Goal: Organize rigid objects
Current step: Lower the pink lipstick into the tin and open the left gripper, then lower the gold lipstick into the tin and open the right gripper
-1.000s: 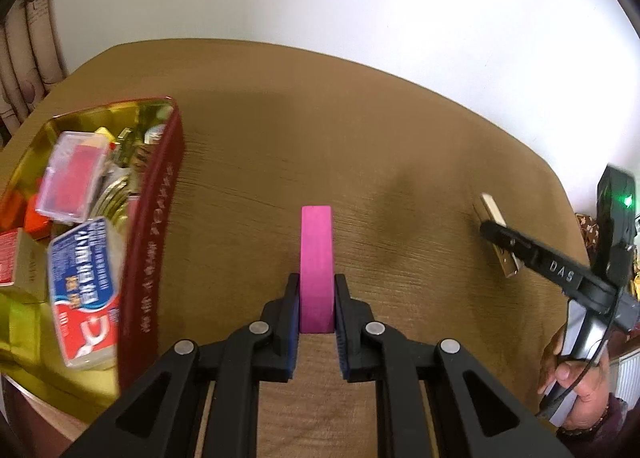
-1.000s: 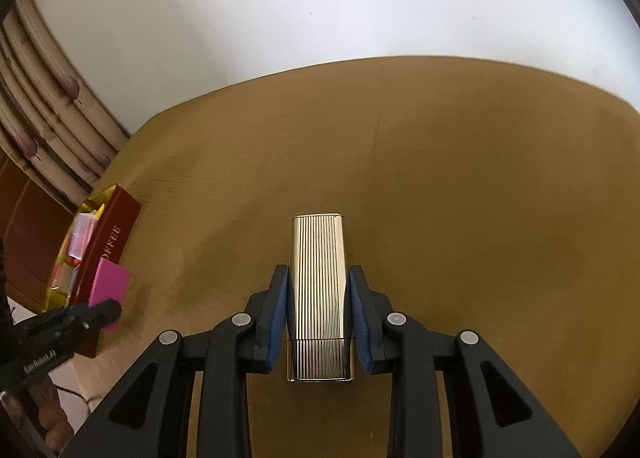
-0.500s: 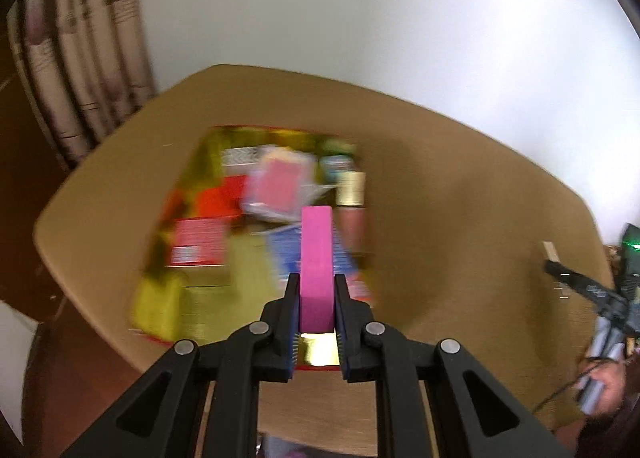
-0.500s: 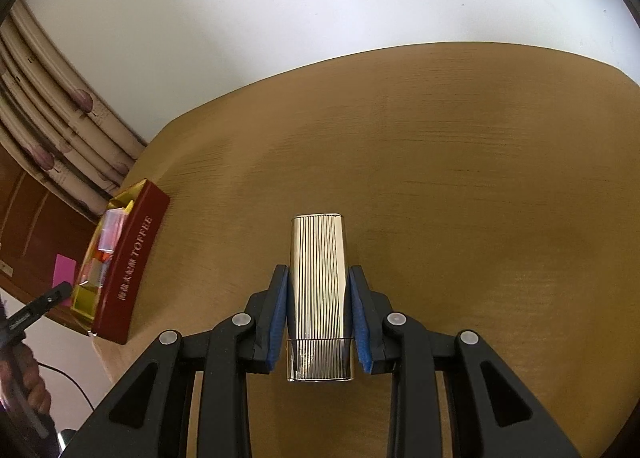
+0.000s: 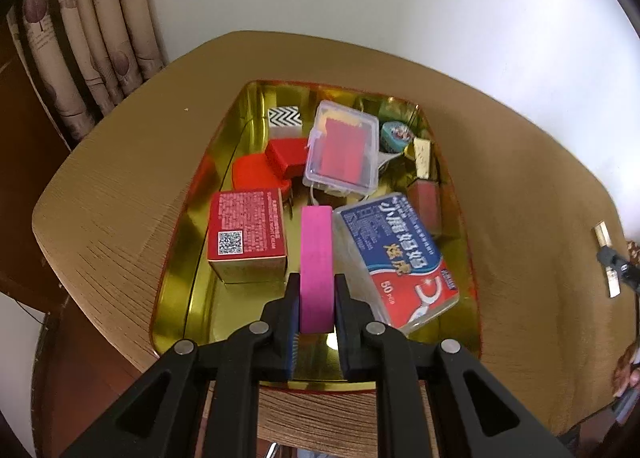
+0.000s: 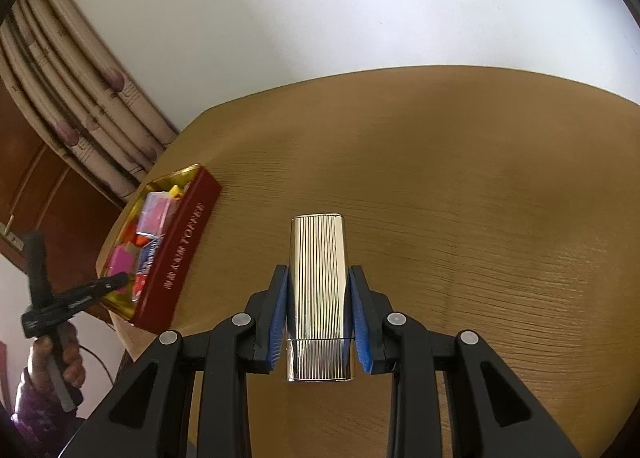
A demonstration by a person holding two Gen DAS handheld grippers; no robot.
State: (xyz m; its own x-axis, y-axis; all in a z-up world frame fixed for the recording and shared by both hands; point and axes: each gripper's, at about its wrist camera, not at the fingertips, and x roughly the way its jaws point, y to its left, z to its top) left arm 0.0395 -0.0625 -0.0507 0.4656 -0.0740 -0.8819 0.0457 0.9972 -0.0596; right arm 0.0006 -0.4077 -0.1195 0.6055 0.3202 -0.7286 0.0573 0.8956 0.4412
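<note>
My left gripper [image 5: 316,282] is shut on a pink flat block [image 5: 316,258], held above the near half of a gold-lined tin [image 5: 176,282], between a red carton [image 5: 248,226] and a blue and red floss box [image 5: 400,254]. In the right wrist view my right gripper [image 6: 319,278] is shut on a ribbed gold lighter [image 6: 318,278], clear above the bare wooden table [image 6: 460,198]. The same tin [image 6: 188,242], red outside, stands at the table's left edge, with the left gripper [image 6: 116,282] and the pink block [image 6: 122,260] over it.
The tin also holds a clear case with a red pad [image 5: 344,150], red pieces [image 5: 260,174], a zigzag block [image 5: 285,117] and a small round tin [image 5: 396,136]. Curtains [image 5: 92,42] hang behind the table's far left corner. A person's hand [image 6: 56,358] grips the left tool.
The left gripper has swung with the pink block from the bare table to above the tin's inside. The right gripper has lifted a little with the lighter; both grips are unchanged.
</note>
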